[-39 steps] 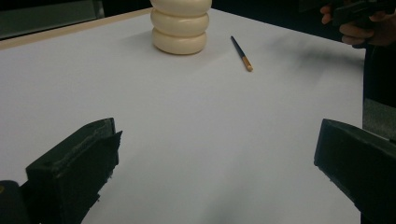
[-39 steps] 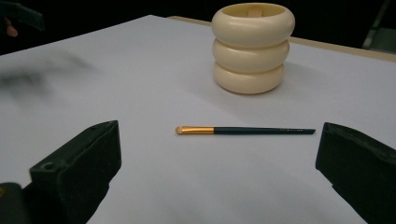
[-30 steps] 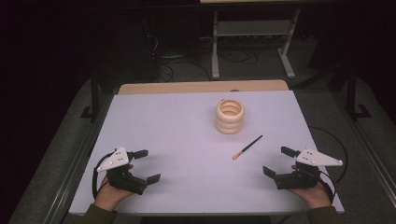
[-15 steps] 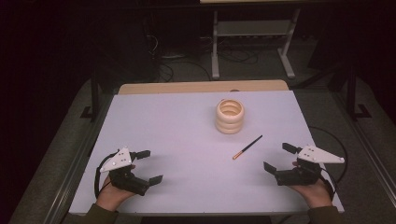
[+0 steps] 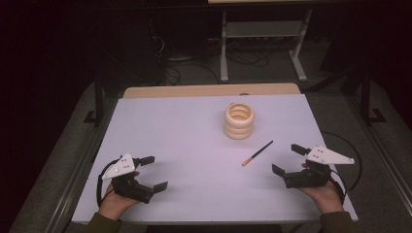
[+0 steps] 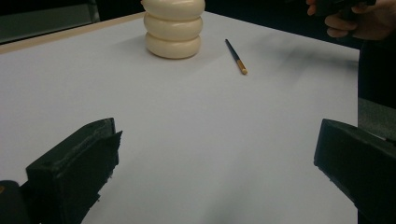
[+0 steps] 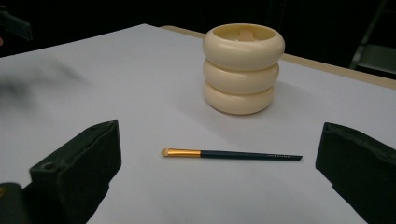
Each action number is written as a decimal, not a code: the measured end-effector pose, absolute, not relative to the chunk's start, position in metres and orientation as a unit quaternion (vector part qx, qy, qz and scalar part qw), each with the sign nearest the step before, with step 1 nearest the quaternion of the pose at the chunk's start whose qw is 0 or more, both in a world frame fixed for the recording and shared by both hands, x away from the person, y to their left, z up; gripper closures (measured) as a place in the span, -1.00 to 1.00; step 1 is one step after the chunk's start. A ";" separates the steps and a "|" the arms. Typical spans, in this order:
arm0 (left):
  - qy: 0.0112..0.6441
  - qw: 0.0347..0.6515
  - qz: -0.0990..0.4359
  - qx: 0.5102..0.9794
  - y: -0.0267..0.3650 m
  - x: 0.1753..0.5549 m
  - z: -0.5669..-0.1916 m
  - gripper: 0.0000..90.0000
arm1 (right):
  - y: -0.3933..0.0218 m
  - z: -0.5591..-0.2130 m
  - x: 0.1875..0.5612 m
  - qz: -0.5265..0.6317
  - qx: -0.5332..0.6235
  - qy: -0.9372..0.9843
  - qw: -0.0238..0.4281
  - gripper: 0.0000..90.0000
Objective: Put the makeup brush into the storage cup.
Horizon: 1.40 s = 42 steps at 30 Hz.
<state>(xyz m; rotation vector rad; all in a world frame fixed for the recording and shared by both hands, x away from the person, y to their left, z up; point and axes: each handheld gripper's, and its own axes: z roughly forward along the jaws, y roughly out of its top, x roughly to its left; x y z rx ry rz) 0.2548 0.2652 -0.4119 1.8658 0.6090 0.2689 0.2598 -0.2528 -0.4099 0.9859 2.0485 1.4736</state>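
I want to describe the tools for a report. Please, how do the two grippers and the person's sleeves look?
Both the left gripper and the right gripper are black, each with two blocky black jaws. On top of each sits a pale grey three-cornered plate with small dark dots. A black cable loops from each gripper. The sleeves at the bottom edge look dark olive.

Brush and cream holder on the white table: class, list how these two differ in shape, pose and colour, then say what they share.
The brush is thin and straight; the cream holder is wide and ribbed like three stacked rings. The brush lies flat; the holder stands upright, open at the top. The brush has a dark handle with a gold band; the holder is one cream colour. Both rest on the white table, untouched by either pair of tongs.
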 end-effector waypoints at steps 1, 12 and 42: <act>0.257 0.548 0.114 0.788 0.265 0.255 -0.412 -1.00 | -0.253 -0.409 0.260 0.532 0.355 0.738 0.216 -1.00; 0.261 0.553 0.115 0.783 0.267 0.255 -0.411 -1.00 | -0.248 -0.405 0.272 0.532 0.352 0.736 0.226 -1.00; 0.261 0.549 0.111 0.787 0.267 0.256 -0.412 -1.00 | -0.236 -0.391 0.290 0.529 0.335 0.751 0.211 -1.00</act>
